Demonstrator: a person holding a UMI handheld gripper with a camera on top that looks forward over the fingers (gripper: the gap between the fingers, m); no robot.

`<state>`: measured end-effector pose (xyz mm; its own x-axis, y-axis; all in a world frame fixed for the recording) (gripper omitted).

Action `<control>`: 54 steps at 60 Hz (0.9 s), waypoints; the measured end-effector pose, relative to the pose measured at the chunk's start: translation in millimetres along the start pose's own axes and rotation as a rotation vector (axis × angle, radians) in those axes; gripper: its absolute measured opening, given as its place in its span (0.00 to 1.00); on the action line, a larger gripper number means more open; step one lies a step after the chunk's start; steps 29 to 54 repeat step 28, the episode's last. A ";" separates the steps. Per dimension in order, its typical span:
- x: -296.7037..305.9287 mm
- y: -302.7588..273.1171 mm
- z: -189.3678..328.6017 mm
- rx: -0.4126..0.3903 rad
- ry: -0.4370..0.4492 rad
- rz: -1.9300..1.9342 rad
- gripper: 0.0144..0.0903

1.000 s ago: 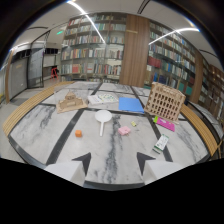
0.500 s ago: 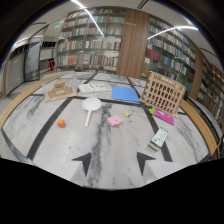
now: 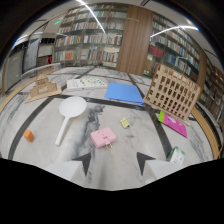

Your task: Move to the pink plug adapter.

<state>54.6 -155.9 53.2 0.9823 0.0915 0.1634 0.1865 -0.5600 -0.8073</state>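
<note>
The pink plug adapter (image 3: 103, 136) lies flat on the marble table, just ahead of my fingers and slightly left of the gap between them. My gripper (image 3: 114, 162) is open, its two dark fingertips (image 3: 83, 162) showing near the table surface with nothing between them. The adapter's metal prongs point toward the fingers.
A white paddle-shaped object (image 3: 70, 110) lies left of the adapter, an orange piece (image 3: 29, 135) farther left. A small yellow item (image 3: 125, 122), a blue folder (image 3: 124, 93), a wooden rack (image 3: 172, 92), a magenta card (image 3: 173, 123), a small green-white box (image 3: 176, 154) and papers (image 3: 86, 83) lie beyond and right.
The gripper has moved forward and lower toward the table; the pink adapter has grown larger and now sits just ahead of the fingers.
</note>
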 end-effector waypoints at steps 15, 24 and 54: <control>-8.3 -0.2 43.5 -0.033 -0.019 0.014 0.95; -15.3 9.5 47.2 -0.058 -0.043 0.022 0.94; -13.4 10.3 47.0 -0.054 -0.036 0.020 0.94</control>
